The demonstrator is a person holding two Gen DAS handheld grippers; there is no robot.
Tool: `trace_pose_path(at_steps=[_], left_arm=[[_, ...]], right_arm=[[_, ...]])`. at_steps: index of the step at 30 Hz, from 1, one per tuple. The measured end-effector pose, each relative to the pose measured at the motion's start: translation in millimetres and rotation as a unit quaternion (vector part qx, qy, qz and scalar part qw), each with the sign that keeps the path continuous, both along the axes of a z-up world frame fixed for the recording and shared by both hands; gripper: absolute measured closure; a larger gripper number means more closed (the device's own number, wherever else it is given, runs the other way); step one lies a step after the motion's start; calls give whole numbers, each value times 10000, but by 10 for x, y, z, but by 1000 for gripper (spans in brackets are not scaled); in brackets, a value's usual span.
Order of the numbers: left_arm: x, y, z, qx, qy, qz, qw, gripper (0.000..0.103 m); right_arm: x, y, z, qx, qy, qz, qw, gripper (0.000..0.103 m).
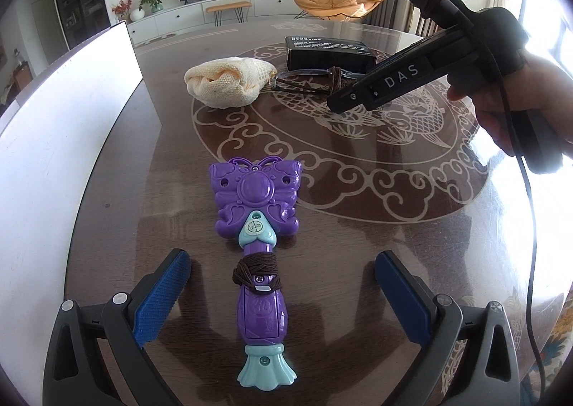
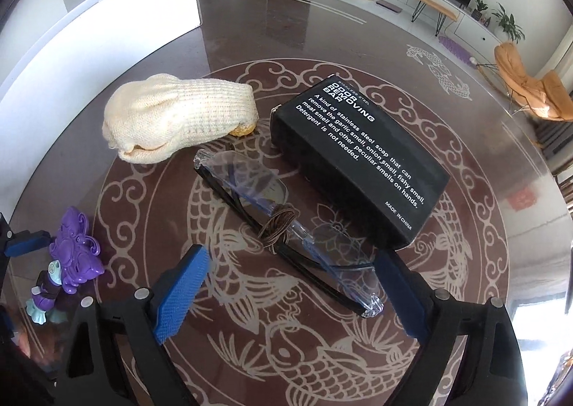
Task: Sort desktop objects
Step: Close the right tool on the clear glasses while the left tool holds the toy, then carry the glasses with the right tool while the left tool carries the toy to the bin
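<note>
The round table [image 2: 476, 191] is bare in front of the purple butterfly toy [image 1: 256, 227] out to the cream knitted cloth [image 2: 179, 119], so a gripper could pass there. On the left a tall white panel [image 1: 71, 119] walls off that side. Farther back, cloth, clear glasses [image 2: 283, 223] and black box [image 2: 358, 162] lie close together with only narrow gaps, and the right gripper [image 2: 290, 291], jaws apart, hangs over the glasses, blocking a way in from above.
</note>
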State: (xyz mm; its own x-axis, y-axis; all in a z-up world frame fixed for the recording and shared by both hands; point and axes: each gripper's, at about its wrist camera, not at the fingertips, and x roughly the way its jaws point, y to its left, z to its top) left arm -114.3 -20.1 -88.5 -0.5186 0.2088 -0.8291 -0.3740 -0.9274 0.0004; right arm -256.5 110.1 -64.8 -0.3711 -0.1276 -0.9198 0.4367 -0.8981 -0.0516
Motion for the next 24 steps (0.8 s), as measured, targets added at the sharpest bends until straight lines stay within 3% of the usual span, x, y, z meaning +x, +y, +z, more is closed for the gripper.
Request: trace_pose_path(at_steps=[2,4,6,7,11,18,20,21,23,24], left_arm=[[2,4,0,2,1,1,10000,0],[4,7,0,3,1,2,10000,0],[5,8,1,5,2,3,10000,0],[6,12,0,4,2,2,10000,0],[6,11,-1,7,2,1,10000,0],[2,13,-1,-1,-23,-58,10000,0],[-4,6,7,-5,-104,-196,9998,0],[-8,-3,10,-1,-144,-291,9995,0],[-21,-24,26,9,-228,-408,9989,2],[-20,-48,46,-14,-210,-367,9991,8]], right_arm=[[27,31,24,-100,26,-54,9999,33],[77,88,58,-220,39,-104,9997,63],[136,170,87,-459,-46,-183,9988,77],[168,193,120,-507,-33,-212,9985,79],[458,312,137,-650,-159,-405,9969,79],[1469,568,179,-626,-318,-608,9957,75],[1589,609,191,-760,-434,-612,9943,53],[1618,608,201,-764,-428,-604,9943,37],[1611,580,239,-624,-217,-505,9965,35],[1585,542,249,-578,-174,-419,9973,35]])
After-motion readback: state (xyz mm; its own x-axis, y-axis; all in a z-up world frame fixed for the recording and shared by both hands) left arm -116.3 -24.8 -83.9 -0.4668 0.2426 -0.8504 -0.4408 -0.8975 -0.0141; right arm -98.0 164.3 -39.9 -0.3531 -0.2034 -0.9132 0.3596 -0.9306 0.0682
